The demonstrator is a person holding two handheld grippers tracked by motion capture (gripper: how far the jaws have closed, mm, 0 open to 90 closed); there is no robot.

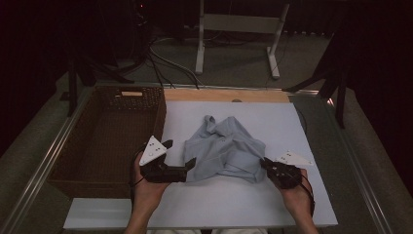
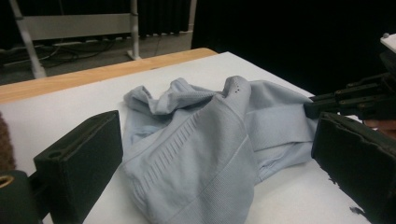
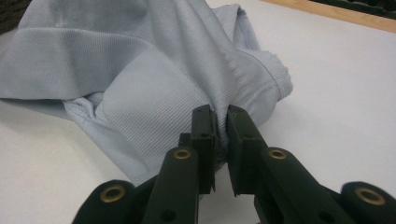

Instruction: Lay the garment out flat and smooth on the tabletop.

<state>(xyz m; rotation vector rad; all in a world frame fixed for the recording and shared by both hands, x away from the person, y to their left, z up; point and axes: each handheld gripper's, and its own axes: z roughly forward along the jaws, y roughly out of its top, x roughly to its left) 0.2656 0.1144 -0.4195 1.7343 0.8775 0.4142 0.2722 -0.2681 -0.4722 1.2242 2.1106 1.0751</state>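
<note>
Pale blue shirt (image 1: pixel 224 148) lies crumpled mid white board (image 1: pixel 302 195), nearer front edge, collar toward far wooden strip (image 1: pixel 224 94). Right gripper (image 3: pixel 223 122) pinches ribbed fold at shirt's right side, jaws pressed together on cloth, likely to anchor it for spreading or lifting. Left gripper (image 1: pixel 181 155) spread wide at shirt's left side, nothing between jaws, probably lining up second pinch. Wicker basket (image 1: pixel 73 161) beside board's left edge, likely drop-off. No readable writing.

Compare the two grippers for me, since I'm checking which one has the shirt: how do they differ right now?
The right gripper has its jaws shut on a fold of the light blue shirt; the left gripper has jaws wide open, gripping nothing. The right one is at the shirt's right edge, the left at its left. Both are black and hand-held.
</note>
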